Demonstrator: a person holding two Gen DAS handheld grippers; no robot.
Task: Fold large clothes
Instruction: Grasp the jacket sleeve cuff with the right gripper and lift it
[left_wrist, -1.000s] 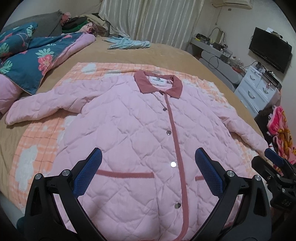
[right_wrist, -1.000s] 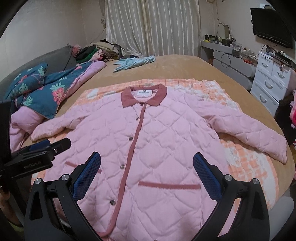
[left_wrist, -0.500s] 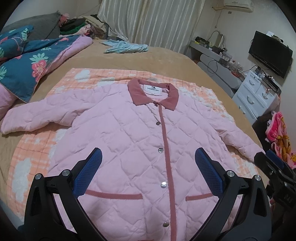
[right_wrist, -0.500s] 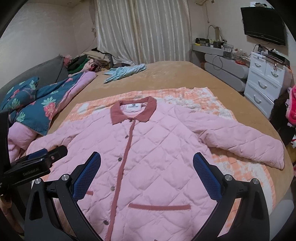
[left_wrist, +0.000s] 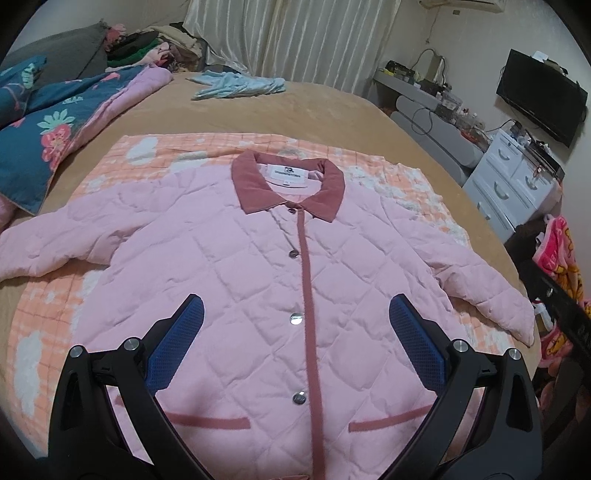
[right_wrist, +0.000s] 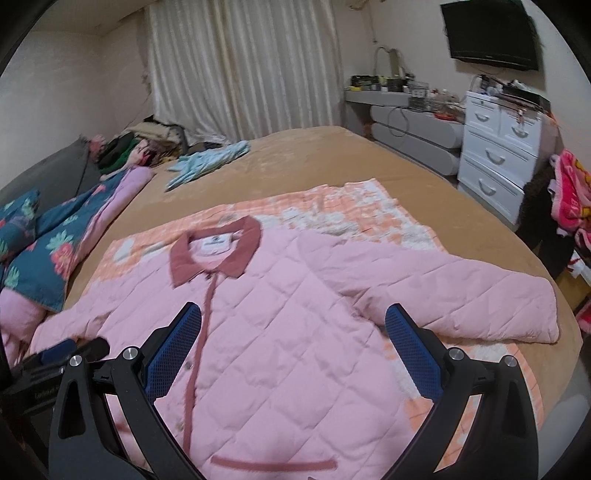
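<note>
Pink quilted jacket (left_wrist: 258, 280) flat, collar (left_wrist: 288, 184) pointing away

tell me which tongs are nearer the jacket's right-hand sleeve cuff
Right. The right tongs hover over the jacket body just beside the cuff. The left tongs hover over the button placket, farther across the jacket.

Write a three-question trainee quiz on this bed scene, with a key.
1. True or false: the pink quilted jacket lies buttoned, front side up, with both sleeves spread out.
2. What lies directly under the jacket: A) the orange checked blanket, B) the light blue garment, C) the floral quilt?
3. Fill in: the left hand-held gripper and the right hand-held gripper are both ____ and hold nothing.

Key: 1 true; 2 A; 3 open.
</note>
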